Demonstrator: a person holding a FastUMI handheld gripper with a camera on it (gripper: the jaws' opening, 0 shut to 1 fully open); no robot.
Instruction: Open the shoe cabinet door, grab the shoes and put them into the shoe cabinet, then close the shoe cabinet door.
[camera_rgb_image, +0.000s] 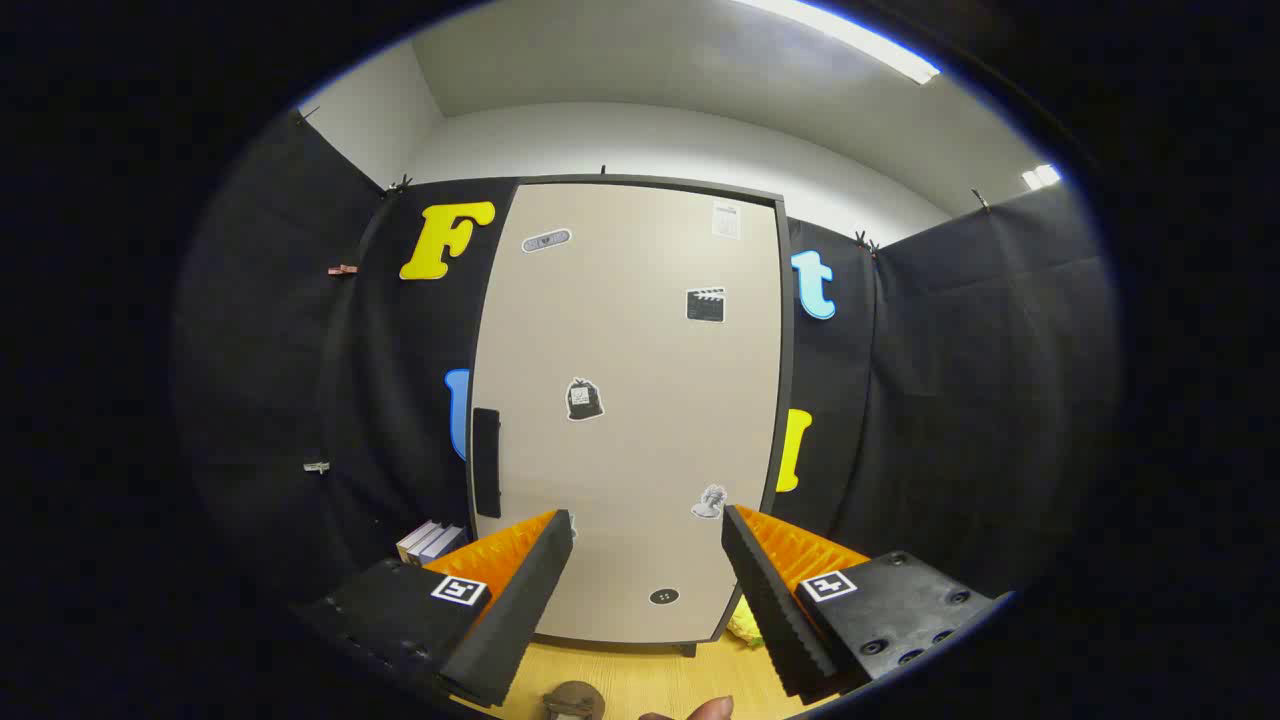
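Observation:
A tall beige shoe cabinet (630, 400) with a dark frame stands ahead of me against the black cloth wall, its door shut. A black vertical handle (486, 462) sits at the door's left edge, above and beyond my left finger. Several small stickers dot the door. My gripper (648, 525) is open, its fingers spread wide with nothing between them, aimed at the door's lower part. A small brown rounded thing (573, 701) lies on the wooden floor just below the fingers; I cannot tell if it is a shoe.
A few books (432, 541) stand on the floor left of the cabinet. Something yellow (746, 624) lies at the cabinet's right foot, behind my right finger. A fingertip of a person's hand (712, 709) shows at the bottom. Black cloth walls close in both sides.

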